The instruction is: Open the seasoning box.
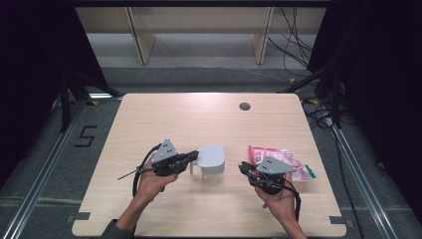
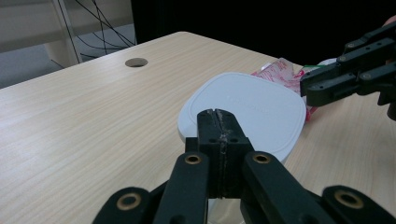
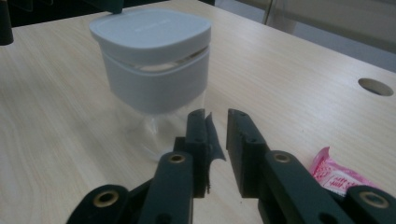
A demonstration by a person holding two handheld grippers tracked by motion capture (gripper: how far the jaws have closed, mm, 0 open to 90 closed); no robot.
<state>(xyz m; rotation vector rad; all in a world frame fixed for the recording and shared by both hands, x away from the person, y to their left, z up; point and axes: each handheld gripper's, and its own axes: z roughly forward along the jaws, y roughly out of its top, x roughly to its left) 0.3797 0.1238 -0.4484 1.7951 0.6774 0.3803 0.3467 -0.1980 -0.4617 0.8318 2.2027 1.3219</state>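
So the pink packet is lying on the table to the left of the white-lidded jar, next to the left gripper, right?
Not quite. The high view shows the pink packet lying right of the jar, next to the right gripper, not the left one.

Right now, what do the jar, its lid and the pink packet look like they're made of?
Jar: clear glass or plastic, I can't tell which; the wood grain shows through its lower body.
Lid: matte white-grey plastic, by its smooth moulded rounded-square shape.
Pink packet: thin printed plastic film, glossy and crinkled, with a crimped end seal.
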